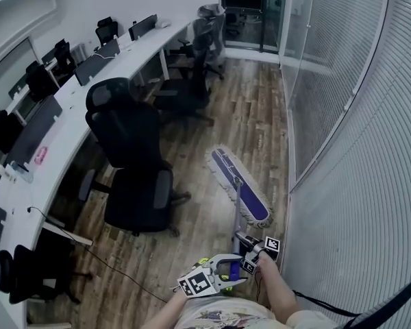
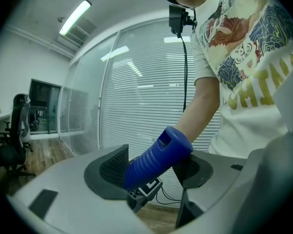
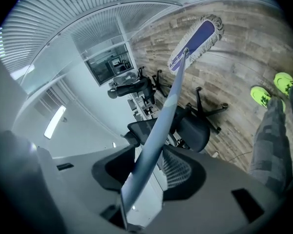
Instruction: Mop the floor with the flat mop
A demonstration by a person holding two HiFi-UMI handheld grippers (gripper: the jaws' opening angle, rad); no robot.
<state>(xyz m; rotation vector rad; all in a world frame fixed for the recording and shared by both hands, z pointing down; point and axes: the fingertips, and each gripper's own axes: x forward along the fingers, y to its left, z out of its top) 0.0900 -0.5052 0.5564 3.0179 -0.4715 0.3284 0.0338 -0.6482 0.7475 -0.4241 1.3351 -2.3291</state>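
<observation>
In the head view the flat mop [image 1: 238, 187], a purple pad fringed in white, lies on the wooden floor [image 1: 212, 129] beside the glass wall [image 1: 329, 101], with black office chairs [image 1: 133, 170] at its left. The left gripper view shows the left tongs [image 2: 151, 167] clenched on its ribbed blue grip [image 2: 156, 157]. The right gripper view shows the right tongs [image 3: 149, 172] clasping the pale shaft [image 3: 161, 121], and it alone shows a grey trouser leg [image 3: 271, 140].

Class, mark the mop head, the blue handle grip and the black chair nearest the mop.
mop head [image 1: 251, 201]: head view, purple pad.
blue handle grip [image 2: 155, 158]: left gripper view, ribbed middle.
black chair [image 1: 133, 139]: head view, backrest.
</observation>
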